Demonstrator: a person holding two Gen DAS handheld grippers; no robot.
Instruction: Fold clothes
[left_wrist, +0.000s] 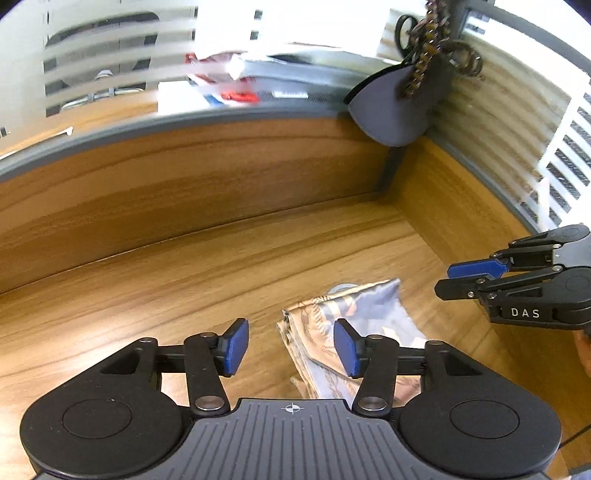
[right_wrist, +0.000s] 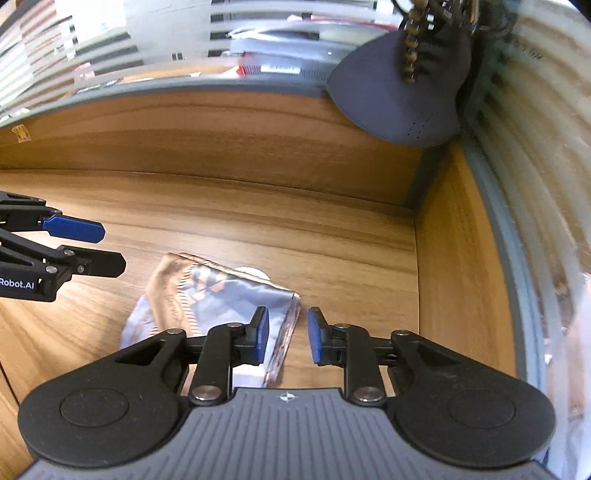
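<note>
Folded cloth (left_wrist: 354, 325) of a glossy, satin-like weave, printed in tan, blue-grey and orange, is seen lying flat on the surface (left_wrist: 184, 288), below and just ahead of both claws, touched by neither. The left claw (left_wrist: 291, 347) is held tilted downward with its blue pads parted and nothing between them; the cloth's left edge lies under its right pad. The right claw (right_wrist: 286, 334) is likewise angled down, its jaws parted more narrowly and empty, above the cloth's right edge. The surface is wood-grained, enclosed by matching wooden partition walls (right_wrist: 221, 140) with grey trim. A dark grey cap (right_wrist: 399, 99) is hung at the corner ahead of the claws, beside a brown beaded cord (left_wrist: 424, 55).
</note>
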